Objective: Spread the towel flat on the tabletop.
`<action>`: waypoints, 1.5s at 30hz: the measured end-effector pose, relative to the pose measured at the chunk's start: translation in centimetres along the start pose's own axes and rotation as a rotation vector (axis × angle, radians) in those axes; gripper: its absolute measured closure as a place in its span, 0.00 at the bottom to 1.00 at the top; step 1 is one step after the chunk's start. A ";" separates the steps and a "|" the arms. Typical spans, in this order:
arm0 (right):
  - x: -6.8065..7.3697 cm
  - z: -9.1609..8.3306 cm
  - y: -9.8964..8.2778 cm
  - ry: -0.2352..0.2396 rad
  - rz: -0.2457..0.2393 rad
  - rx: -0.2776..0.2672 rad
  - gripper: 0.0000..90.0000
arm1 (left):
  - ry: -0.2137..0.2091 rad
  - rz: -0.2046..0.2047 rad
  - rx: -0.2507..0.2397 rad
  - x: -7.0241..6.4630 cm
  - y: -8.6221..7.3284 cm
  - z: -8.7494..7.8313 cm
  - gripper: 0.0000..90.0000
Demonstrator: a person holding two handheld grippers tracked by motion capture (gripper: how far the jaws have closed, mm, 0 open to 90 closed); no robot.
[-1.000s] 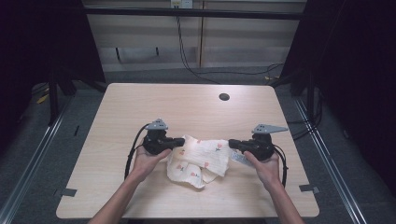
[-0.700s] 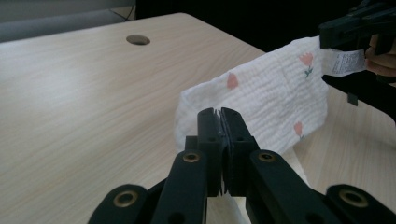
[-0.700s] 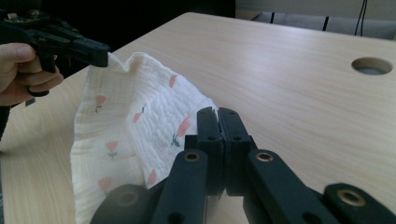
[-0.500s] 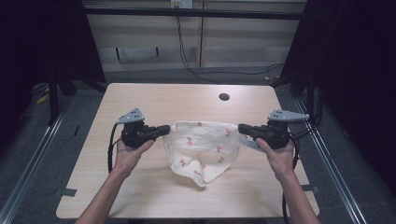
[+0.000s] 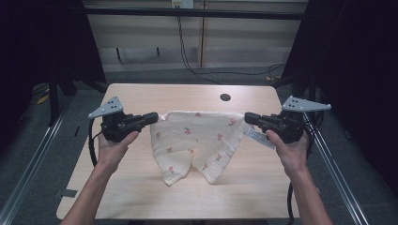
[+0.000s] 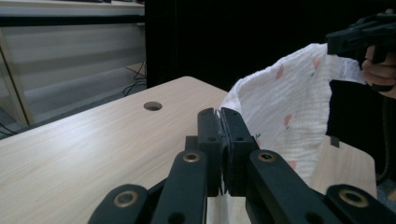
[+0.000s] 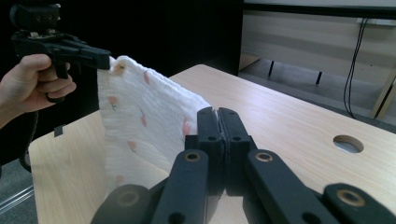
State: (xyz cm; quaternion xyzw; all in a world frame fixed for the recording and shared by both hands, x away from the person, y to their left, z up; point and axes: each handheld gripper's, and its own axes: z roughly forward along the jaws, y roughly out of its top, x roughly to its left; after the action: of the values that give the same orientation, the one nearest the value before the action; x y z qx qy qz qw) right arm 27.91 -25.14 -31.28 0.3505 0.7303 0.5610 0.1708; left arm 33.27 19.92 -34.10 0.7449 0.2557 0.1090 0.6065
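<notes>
A: Item?
B: Printed baby shorts (image 5: 197,143), waistband stretched between my left tool (image 5: 151,117) and right tool (image 5: 250,118), both clamped shut on it.
A: Status?
B: Lifted, spread above the table (image 5: 141,197) (legs dangling); laying flat and folding remain, I judge.

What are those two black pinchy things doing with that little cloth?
A person holds a gripper in each hand. The left gripper and the right gripper are each shut on a top corner of a white cloth with small red prints. The cloth is spread out between them and held up above the wooden table, its lower edge hanging down toward the tabletop. It looks like a small garment, though that is hard to tell for sure.
</notes>
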 end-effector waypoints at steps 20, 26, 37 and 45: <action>2.6 -5.0 1.4 0.001 -0.032 -0.042 1.00 | -0.098 -0.009 -0.018 -2.5 1.5 -1.5 0.98; -1.0 -1.4 -1.4 -0.025 0.035 0.043 1.00 | -0.065 -0.074 0.044 -0.4 -0.8 1.6 0.98; -5.1 4.5 -3.5 -0.042 0.093 0.122 1.00 | 0.050 -0.135 0.101 3.9 -3.1 4.9 0.98; -8.4 8.7 -4.8 -0.048 0.138 0.177 1.00 | 0.105 -0.186 0.127 6.6 -4.7 6.4 0.98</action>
State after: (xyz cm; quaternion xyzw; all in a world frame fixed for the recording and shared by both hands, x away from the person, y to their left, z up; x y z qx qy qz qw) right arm 37.82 -25.59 -39.67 0.4272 0.7468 0.4960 0.1175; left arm 40.71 18.46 -41.18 0.7483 0.3612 0.0748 0.5514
